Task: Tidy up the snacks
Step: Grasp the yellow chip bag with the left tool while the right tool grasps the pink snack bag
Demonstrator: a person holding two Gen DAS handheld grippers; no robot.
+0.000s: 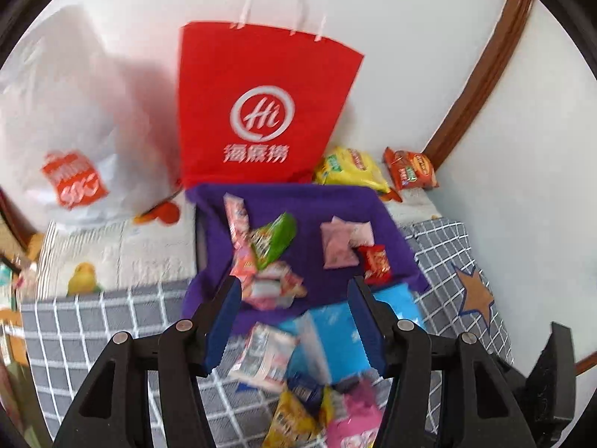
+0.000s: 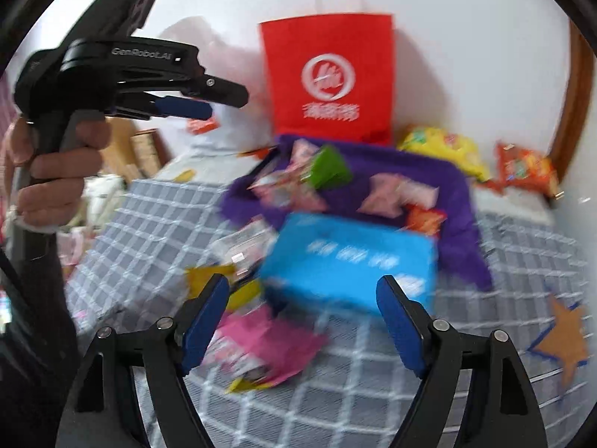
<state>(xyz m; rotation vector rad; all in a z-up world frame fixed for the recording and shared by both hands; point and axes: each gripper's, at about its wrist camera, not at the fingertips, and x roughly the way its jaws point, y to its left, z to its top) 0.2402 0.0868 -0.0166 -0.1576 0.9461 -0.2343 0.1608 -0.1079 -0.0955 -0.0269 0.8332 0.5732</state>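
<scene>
**Snacks spread over the bed, both grippers empty**

On the checked bedspread you have one purple cloth carrying a green packet, a pink packet and a small red packet. One blue box sits just in front of it. One red bag stands against the wall, with one yellow packet and one orange packet beside it. Your left gripper and right gripper both hang with jaws spread, pinching nothing.
</scene>
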